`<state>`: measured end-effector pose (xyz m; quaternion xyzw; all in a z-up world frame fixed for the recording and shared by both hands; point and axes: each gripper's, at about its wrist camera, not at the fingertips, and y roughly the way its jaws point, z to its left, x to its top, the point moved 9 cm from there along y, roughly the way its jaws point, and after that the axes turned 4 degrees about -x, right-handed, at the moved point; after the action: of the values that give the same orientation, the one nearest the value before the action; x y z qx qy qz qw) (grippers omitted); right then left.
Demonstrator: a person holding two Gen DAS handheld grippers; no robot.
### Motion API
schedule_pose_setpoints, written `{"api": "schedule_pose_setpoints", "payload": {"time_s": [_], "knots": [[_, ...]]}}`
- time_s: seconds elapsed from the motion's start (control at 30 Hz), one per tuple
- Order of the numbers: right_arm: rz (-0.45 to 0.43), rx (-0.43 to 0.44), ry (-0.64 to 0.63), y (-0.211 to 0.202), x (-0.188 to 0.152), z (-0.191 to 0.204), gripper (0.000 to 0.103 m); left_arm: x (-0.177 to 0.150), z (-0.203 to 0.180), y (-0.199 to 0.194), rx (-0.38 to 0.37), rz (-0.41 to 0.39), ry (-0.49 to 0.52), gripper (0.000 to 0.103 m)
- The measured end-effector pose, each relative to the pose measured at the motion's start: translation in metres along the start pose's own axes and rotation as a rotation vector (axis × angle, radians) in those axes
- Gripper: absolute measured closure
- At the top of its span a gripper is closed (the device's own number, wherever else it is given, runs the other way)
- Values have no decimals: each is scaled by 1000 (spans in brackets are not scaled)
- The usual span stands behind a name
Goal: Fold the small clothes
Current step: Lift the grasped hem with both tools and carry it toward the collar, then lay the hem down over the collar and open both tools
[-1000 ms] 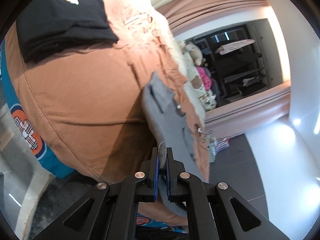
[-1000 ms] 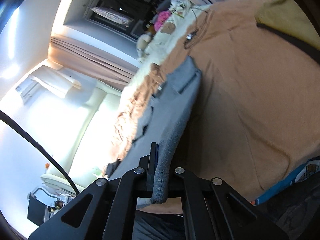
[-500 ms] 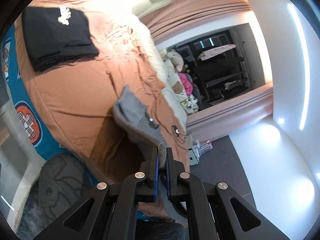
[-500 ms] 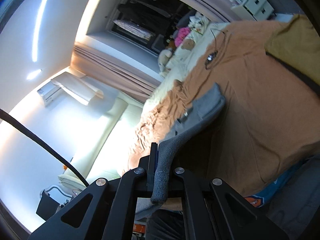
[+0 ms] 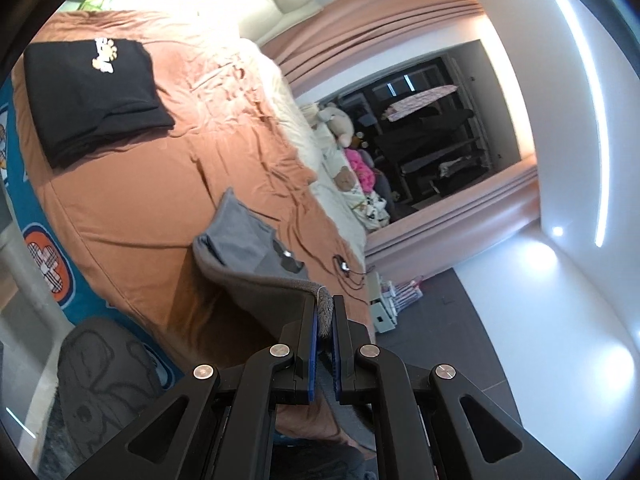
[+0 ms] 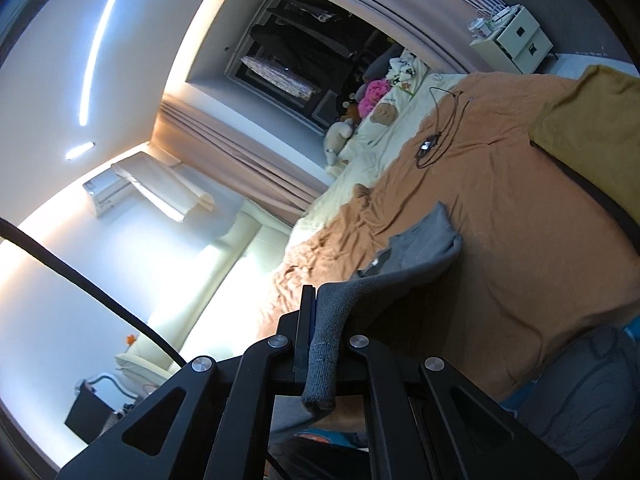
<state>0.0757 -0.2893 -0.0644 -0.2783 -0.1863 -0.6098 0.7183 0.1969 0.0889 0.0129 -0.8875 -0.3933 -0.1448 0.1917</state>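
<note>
Shorts (image 5: pixel 244 240) half lifted off bed (image 5: pixel 132 208) near its front edge, far end resting; left gripper (image 5: pixel 326 312) and right gripper (image 6: pixel 320 320) each clenched on a corner, likely to carry the fold over.

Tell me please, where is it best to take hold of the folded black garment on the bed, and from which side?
Probably at the two corners of the black garment's stacked edge that faces the foot of the orange bed cover, coming in low from that side. It lies flat, and the layers show there, so fingers could slide under all of them.
</note>
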Motion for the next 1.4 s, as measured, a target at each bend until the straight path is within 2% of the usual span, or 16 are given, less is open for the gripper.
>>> {"api": "schedule_pose_setpoints", "payload": {"time_s": [0.23,0.67,0.87,1.1,1.4], "knots": [[32,-64,-22,44,18,6,103,21,16,57,33,38,-15,98],[53,-121,11,114,65,9,103,81,24,137,110,24,7,98],[82,-147,17,151,83,4,103,104,40,173,155,13,-14,98],[118,-194,-6,195,103,-2,103,126,58,222,244,19,6,98],[171,-252,9,266,123,-24,103,145,105,297,326,38,-36,98]]}}
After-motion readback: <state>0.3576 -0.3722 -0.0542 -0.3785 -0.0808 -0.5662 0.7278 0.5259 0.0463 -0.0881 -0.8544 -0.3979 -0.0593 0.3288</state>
